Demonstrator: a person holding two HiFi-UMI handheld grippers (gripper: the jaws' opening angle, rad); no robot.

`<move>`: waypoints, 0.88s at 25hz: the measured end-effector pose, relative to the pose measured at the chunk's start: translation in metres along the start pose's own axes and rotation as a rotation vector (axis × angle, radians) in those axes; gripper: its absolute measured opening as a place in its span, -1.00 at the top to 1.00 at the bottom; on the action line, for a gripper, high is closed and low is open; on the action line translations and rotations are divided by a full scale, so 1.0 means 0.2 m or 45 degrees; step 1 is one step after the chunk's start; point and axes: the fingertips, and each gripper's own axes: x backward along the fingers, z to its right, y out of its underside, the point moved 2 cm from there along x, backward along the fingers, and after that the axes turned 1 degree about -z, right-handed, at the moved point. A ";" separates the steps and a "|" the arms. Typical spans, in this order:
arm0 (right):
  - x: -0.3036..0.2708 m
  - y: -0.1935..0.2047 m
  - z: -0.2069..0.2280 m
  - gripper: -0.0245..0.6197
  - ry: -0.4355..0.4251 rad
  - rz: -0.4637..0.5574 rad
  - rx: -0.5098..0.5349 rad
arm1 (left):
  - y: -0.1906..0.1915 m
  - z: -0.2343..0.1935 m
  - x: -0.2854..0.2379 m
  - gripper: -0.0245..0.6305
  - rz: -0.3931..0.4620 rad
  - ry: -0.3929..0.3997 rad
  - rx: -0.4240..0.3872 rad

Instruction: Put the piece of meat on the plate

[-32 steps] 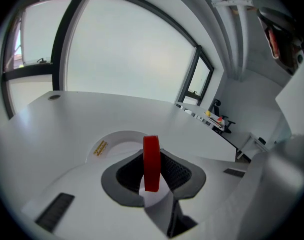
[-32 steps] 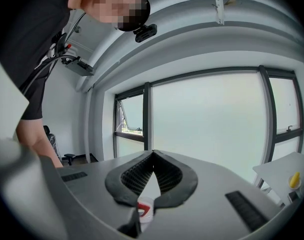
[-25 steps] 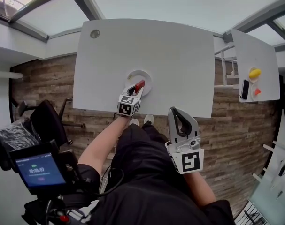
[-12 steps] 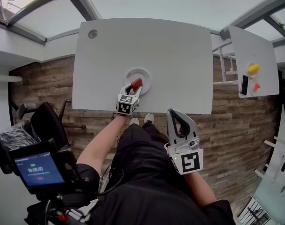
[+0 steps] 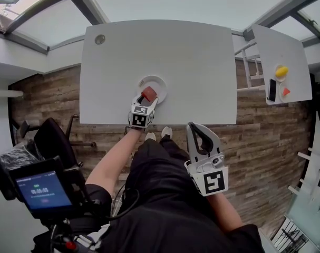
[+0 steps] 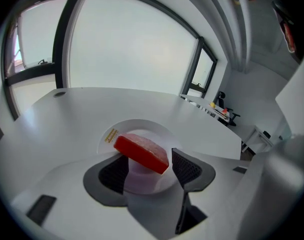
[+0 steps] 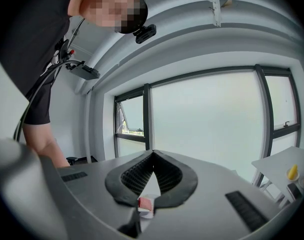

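Red against white, the piece of meat (image 6: 141, 151) lies on the plate (image 6: 141, 126) near the front edge of the table (image 5: 175, 57), straight ahead of you. It sits tilted, one end raised toward the plate's rim, where a small yellow sticker (image 6: 110, 135) shows.

Your left gripper (image 6: 145, 156) points down at the plate, its fingers (image 6: 114, 171) on either side of the meat. They have just been opening, and the meat is between them but no longer pinched: a little space shows at each pad, so the grip is released. From above, the meat appears just past the fingertips, over the near half of the plate.

Your right gripper (image 5: 197, 130) is off the table, held over your lap and pointing almost level toward the windows. Its fingers (image 7: 136, 174) are clenched, tips meeting, with nothing between them.

Off to your right stands a second table (image 5: 286, 51), well apart from the plate, carrying a small yellow object (image 5: 281, 71) and a few other small things too tiny to tell.
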 end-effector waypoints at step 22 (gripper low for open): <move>-0.01 0.00 0.02 0.91 0.034 0.013 0.038 | -0.01 0.00 0.00 -0.46 -0.014 -0.074 0.000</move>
